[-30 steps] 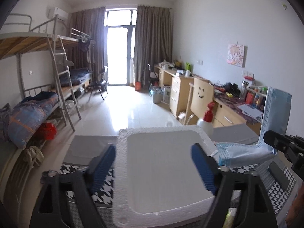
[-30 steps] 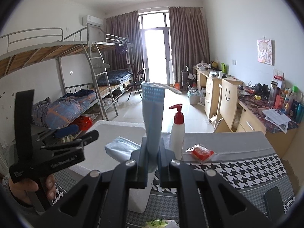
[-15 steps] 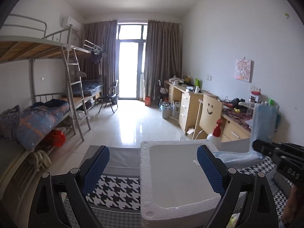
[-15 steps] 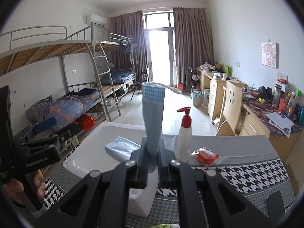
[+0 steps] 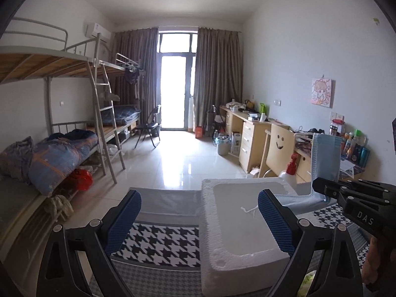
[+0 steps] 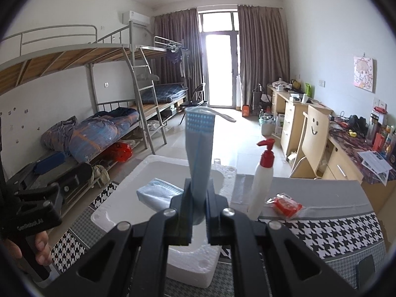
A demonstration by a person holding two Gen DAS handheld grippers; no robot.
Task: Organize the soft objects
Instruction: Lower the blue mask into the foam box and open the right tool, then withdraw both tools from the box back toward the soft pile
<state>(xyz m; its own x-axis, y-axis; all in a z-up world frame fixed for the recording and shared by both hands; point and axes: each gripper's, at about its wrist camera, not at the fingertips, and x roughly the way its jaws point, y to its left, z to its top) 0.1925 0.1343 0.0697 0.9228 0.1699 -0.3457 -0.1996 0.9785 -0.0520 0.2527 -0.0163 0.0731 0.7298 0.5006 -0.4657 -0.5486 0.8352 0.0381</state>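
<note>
Right gripper (image 6: 198,219) pinches pleated blue mask (image 6: 199,153) upright. Left gripper (image 5: 199,222) w/ ribbed blue pads, jaws just widened, empty, over white foam tray (image 5: 237,255) on houndstooth cloth (image 5: 163,245).

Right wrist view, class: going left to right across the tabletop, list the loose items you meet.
Folded mask lying in the foam tray → upright mask pinched in the right gripper → pump bottle → red packet.
</note>
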